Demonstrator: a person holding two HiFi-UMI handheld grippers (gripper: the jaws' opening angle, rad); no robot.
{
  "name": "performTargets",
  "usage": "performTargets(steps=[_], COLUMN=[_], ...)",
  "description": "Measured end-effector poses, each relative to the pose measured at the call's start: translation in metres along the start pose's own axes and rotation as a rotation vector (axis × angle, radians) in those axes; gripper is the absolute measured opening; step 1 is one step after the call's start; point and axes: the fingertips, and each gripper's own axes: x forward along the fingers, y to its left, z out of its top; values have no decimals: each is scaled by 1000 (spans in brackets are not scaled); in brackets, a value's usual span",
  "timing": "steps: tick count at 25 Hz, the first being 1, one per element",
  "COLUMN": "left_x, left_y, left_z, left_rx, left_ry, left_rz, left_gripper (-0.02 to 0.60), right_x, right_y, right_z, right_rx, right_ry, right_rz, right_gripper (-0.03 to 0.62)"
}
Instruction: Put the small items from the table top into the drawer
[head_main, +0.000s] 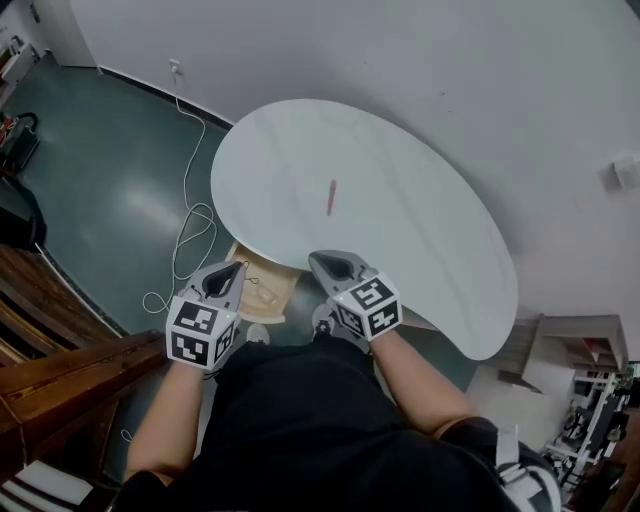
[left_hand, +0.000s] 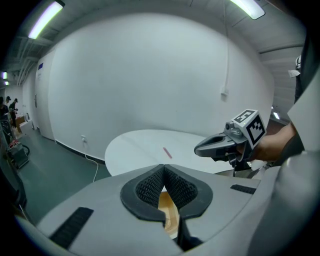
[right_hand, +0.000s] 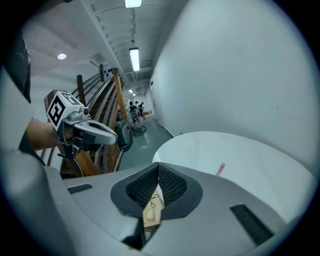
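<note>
Starting at the right hand-held gripper (right_hand: 158, 169): clenched tight, pads meeting, nothing pinched between them. Hangs above the near edge of the counter (head_main: 420, 230), nose tipped downward. Through the slit under the pads, shows a glimpse of the open wooden drawer (head_main: 272, 300) below.

Over to the left hand-held gripper (left_hand: 163, 169): likewise closed on itself and empty. Sits just beside its partner, off the counter's near rim and right over the drawer. No contact with anything on either side.

Moving outward: pulled out from under the counter edge, with something small and pale lying inside, too dim to name.

Further out, on the white top: just one thin pink stick (head_main: 331, 197), lying flat near the middle, well apart from both tools, pointing roughly away from the person. Nothing else to see up there.

Looks like the gap between one delivery and the next pickup, with the stick apparently the last piece to go.

Calls next for a reach forward to the middle, probably with the right, the nearer of the two. Needs the pads spread first, then brought low and set across the stick's width, since something that slim and flat could roll or slip out of a high pinch. After that, back to the drawer for the drop.
</note>
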Motion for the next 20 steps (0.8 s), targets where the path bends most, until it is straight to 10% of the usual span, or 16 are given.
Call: performTargets(steps=[20], left_x=[38], left_y=[-29], left_z=[24], left_rx=[17], left_ry=[1], left_rz=[8], left_gripper=[15], right_x=[-27], right_y=[-82], right_z=[-16], right_rx=[75], right_ry=[-9], right_rz=[-67], right_gripper=[9])
